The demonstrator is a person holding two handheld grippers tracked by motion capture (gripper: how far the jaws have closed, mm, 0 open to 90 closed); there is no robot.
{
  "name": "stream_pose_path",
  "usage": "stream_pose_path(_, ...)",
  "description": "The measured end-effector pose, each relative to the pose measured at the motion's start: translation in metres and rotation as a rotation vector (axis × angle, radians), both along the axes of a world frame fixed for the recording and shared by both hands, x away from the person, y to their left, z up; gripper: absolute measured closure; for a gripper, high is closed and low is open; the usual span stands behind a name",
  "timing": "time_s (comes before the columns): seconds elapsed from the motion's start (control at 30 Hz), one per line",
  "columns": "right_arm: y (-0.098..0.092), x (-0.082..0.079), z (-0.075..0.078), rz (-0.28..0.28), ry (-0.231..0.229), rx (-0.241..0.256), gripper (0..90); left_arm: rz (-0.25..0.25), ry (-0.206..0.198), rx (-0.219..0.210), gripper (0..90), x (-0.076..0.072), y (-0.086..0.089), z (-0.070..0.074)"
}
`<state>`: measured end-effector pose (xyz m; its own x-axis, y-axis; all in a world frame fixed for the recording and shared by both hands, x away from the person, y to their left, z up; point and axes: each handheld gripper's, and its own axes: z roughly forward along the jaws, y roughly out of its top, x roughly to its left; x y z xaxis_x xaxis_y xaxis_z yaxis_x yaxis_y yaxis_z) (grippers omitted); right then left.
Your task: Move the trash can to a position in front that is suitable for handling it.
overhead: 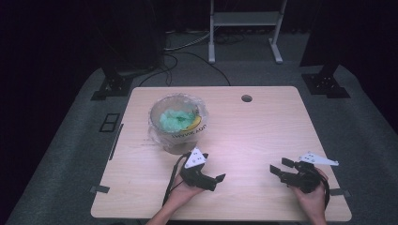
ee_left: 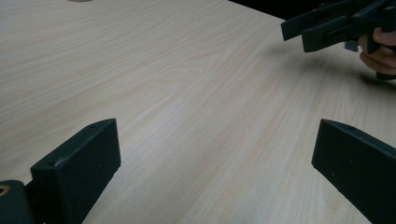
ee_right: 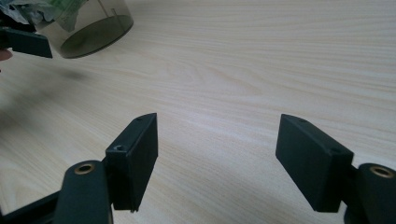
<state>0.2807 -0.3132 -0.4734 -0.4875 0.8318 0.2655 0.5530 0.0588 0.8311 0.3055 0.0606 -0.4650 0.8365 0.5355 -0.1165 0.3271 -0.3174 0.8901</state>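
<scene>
Both hand-held grippers, left (overhead: 217, 179) and right (overhead: 277, 169), hover open and empty over the table (overhead: 253, 126), near the clear bin (overhead: 178, 123).

A clear plastic tub (overhead: 178, 124) stands upright on the desk (overhead: 263, 122), in the upper left of the wooden top in the high view. Crinkled see-through film lines it and spills over the rim. Inside lies a crumpled green bag (overhead: 176, 119) with a yellow patch beside it, and dark lettering runs along the near wall. In the right gripper view the tub's smoky round base (ee_right: 93, 32) sits at the upper left of the frame, flat on the wood.
</scene>
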Motion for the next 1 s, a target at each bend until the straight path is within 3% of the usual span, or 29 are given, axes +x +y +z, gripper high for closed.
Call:
stream_pose_path(0.23, 0.0, -0.001, 0.0, -0.001, 0.001, 0.003, 29.0, -0.02, -0.008, -0.004, 0.0, -0.004, -0.003, 0.011)
stream_pose_path(0.4, 0.001, -0.001, 0.0, 0.0, 0.001, 0.003, 29.0, -0.037, -0.022, -0.014, 0.0, -0.006, -0.002, 0.028)
stream_pose_path(1.0, 0.002, 0.0, 0.0, -0.008, 0.004, -0.005, 29.0, 0.008, -0.071, -0.042, 3.0, 0.001, 0.021, 0.083)
